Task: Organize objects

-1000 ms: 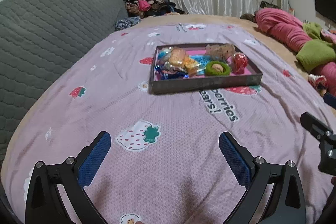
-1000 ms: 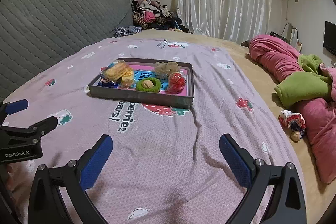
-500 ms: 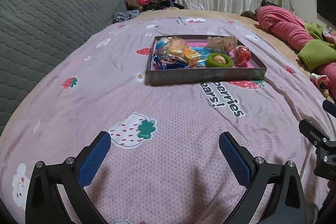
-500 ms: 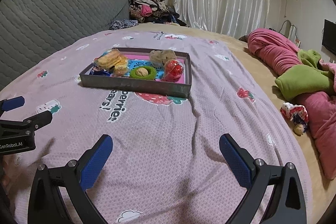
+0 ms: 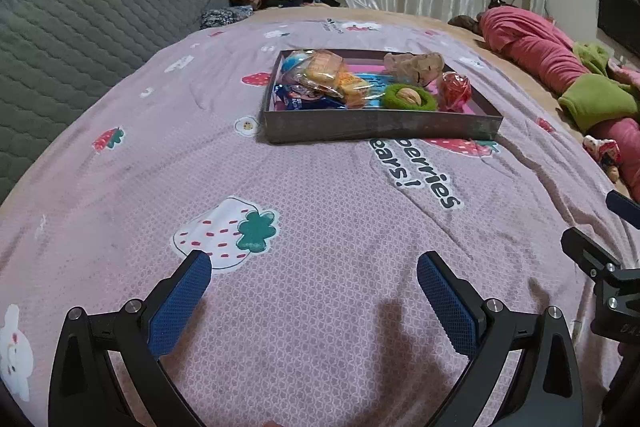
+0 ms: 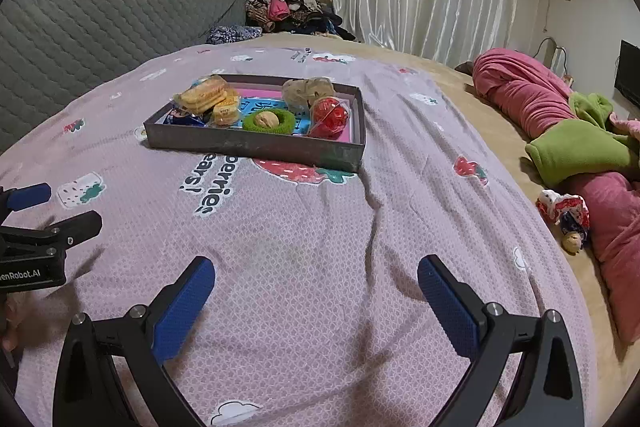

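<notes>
A shallow dark box [image 5: 380, 125] [image 6: 256, 147] rests on the pink strawberry-print bedspread, well ahead of both grippers. Inside lie wrapped biscuit packs [image 5: 328, 73] [image 6: 204, 97], a green ring holding a walnut [image 5: 408, 97] [image 6: 266, 119], a red wrapped ball [image 5: 455, 91] [image 6: 330, 111] and a beige plush lump [image 5: 414, 65] [image 6: 308, 89]. My left gripper [image 5: 314, 277] hangs open over the bedspread, empty. My right gripper [image 6: 316, 283] is open too and holds nothing. Each gripper shows at the edge of the other's view.
A grey quilted headboard [image 5: 80, 27] runs along the left. Clothes are piled at the far corner [image 6: 288, 7] before white curtains. Pink and green bedding [image 6: 560, 131] and a small doll [image 6: 566, 215] lie at the right edge of the bed.
Both grippers have moved forward and a little lower toward the box, which now looks nearer. Both stay open and empty.
</notes>
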Available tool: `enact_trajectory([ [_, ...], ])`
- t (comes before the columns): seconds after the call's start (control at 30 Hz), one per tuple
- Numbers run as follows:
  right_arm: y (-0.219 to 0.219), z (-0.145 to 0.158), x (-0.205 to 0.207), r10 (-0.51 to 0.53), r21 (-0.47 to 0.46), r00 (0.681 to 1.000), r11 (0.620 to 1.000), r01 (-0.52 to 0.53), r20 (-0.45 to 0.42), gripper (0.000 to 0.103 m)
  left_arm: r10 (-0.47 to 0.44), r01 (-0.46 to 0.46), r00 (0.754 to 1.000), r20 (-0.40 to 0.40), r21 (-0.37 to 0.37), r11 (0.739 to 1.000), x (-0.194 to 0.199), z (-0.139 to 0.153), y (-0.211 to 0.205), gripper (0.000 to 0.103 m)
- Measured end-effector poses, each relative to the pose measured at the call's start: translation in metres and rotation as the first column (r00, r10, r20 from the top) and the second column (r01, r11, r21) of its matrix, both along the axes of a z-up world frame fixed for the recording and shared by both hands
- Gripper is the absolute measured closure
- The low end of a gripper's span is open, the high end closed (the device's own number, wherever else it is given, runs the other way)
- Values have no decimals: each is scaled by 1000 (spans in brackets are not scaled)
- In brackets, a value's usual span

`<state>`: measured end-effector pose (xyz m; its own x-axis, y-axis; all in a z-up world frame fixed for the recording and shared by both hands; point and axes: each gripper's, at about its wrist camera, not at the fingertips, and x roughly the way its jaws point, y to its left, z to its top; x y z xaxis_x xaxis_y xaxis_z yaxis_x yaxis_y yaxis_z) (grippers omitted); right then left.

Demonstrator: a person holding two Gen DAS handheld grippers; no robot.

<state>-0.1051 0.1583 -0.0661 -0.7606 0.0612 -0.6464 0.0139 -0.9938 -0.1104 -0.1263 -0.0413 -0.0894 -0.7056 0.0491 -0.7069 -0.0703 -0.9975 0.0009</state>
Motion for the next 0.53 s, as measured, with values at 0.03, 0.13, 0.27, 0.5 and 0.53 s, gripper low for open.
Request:
enact_trajectory([
  [0.03,0,-1,0,-2,3,1000,1000,2,2,1,2,-2,1000,0,-1,1000,0,0,0,0],
  [0.13,1,-3,-2,-6,4,1000,1000,5,12,0,6,-6,1000,0,-4,1000,-2,-2,-1,0],
  [0.27,3,-7,-4,-11,6,1000,1000,11,23,0,2,-2,1000,1,-6,1000,-2,-3,-1,0],
  [0.5,2,-13,-7,-11,13,999,1000,10,39,0,-1,1,1000,2,-14,1000,-3,-5,1,0],
  [0.53,2,-13,-7,-10,13,999,1000,10,41,0,-1,1,1000,4,-9,1000,-4,-6,0,0],
])
